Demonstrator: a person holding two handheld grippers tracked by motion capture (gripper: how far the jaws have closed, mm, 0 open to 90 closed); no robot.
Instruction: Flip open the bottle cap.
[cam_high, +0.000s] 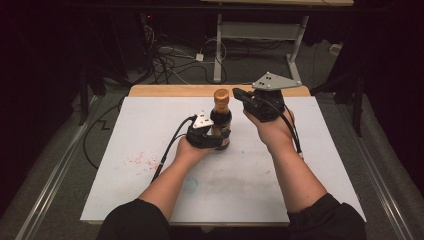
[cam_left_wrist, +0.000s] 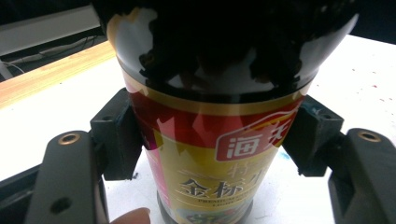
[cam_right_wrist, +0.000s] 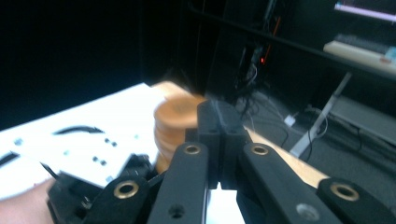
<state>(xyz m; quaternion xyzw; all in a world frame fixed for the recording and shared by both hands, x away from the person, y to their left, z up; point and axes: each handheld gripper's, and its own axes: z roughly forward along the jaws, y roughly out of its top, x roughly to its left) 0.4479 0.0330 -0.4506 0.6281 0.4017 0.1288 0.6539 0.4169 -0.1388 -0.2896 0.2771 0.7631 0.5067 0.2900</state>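
A white surface (cam_high: 150, 135) with a wooden far edge stands in a dark, cable-strewn room. High view: the bottle (cam_high: 221, 120) stands upright near mid-surface, cap up, and the left claw (cam_high: 210, 137) clamps its body. Left gripper view: both pads press the label. Right gripper view: the right claw (cam_right_wrist: 219, 140), jaws together and empty, is beside the cap (cam_right_wrist: 175, 121).
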